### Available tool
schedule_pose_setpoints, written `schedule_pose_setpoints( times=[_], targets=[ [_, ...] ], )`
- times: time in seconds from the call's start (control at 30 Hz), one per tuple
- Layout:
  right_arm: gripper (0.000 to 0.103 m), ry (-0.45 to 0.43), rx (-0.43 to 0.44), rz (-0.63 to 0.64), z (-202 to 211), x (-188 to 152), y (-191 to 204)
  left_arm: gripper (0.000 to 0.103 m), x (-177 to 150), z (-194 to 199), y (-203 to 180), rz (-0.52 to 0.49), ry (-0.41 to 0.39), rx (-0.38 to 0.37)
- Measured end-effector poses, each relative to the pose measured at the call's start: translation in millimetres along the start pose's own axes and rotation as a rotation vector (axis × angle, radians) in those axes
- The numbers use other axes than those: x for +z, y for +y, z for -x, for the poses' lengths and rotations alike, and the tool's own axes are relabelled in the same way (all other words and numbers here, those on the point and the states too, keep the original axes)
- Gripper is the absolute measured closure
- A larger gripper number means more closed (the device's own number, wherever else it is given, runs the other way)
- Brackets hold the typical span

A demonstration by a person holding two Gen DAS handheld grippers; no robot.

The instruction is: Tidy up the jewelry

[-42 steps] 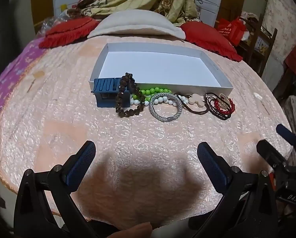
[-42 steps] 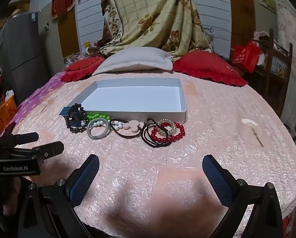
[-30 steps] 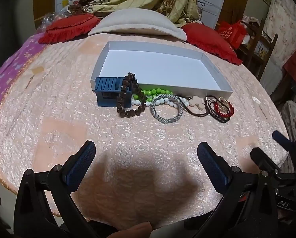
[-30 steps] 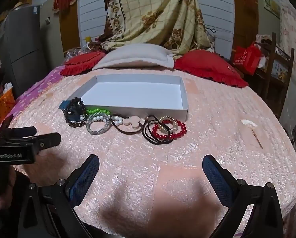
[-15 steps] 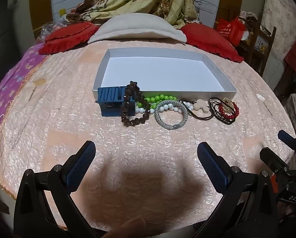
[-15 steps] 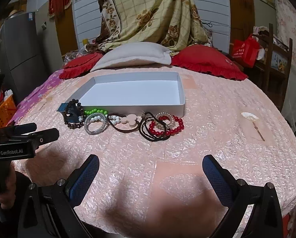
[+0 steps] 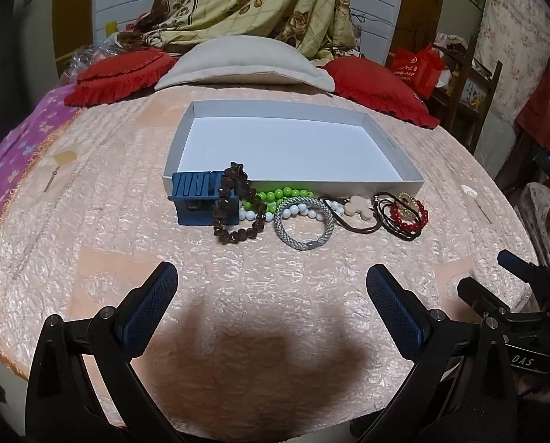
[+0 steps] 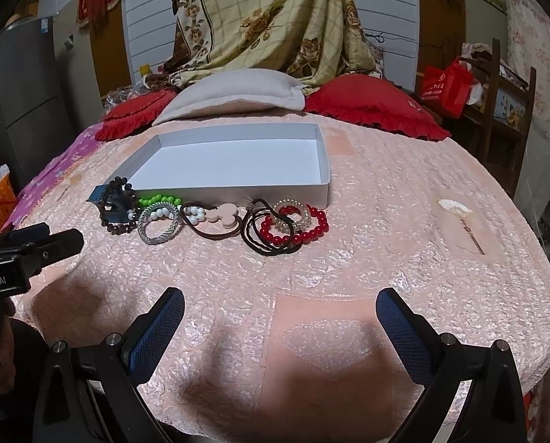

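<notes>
A shallow white box (image 7: 400,155) (image 8: 322,184) lies empty on the pink bedspread. Along its near wall sits a row of jewelry: a blue ring holder (image 7: 197,203) (image 8: 107,203) with a brown bead bracelet (image 7: 234,203) draped over it, green beads (image 7: 278,195) (image 8: 158,199), white beads (image 7: 311,211), a silver mesh bangle (image 7: 303,227) (image 8: 158,227), a beige flower hair tie (image 7: 359,208) (image 8: 223,217), black hair ties (image 8: 265,238) and a red bead bracelet (image 7: 409,217) (image 8: 297,229). My left gripper (image 7: 271,295) and right gripper (image 8: 280,313) hover open over the bed's near part, well short of the row.
A beige pillow (image 7: 243,61) and red cushions (image 7: 376,77) lie behind the box. A small fan-shaped hairpin (image 8: 455,214) rests on the bedspread at the right. A chair and red bag (image 8: 448,85) stand off the bed's right side.
Both grippers have shifted slightly with the view, ending a little closer to the jewelry row. Their jaws stay open; the jewelry and box have not moved.
</notes>
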State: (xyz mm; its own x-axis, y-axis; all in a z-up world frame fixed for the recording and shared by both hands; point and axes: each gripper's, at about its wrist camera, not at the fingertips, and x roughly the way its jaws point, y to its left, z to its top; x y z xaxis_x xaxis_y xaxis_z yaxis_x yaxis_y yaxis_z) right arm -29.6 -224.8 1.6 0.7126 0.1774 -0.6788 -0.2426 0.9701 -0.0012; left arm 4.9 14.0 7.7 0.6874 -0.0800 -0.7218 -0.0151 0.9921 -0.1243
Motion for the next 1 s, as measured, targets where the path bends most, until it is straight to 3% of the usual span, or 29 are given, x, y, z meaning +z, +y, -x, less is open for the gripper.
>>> schedule_pose_setpoints(
  times=[0.17,0.4,0.7,0.83,1.0],
  targets=[
    [0.000,-0.003,-0.009,0.008,0.8,0.1,1.4,0.001,-0.7,0.4,-0.7,-0.007,-0.002,0.006],
    [0.000,-0.024,0.009,0.003,5.8,1.6,2.0,0.001,-4.9,-5.5,-15.5,-0.084,0.004,0.094],
    [0.000,-0.020,0.031,-0.004,6.6,-2.3,2.8,0.001,-5.2,0.2,-6.8,-0.036,-0.034,0.089],
    [0.000,-0.041,-0.001,0.029,10.1,0.1,7.1,0.001,-4.1,2.4,-1.1,-0.005,-0.037,0.074],
    [0.000,-0.083,0.064,0.101,20.6,16.9,9.3,0.001,-4.5,1.6,1.2,0.009,-0.023,0.059]
  ],
)
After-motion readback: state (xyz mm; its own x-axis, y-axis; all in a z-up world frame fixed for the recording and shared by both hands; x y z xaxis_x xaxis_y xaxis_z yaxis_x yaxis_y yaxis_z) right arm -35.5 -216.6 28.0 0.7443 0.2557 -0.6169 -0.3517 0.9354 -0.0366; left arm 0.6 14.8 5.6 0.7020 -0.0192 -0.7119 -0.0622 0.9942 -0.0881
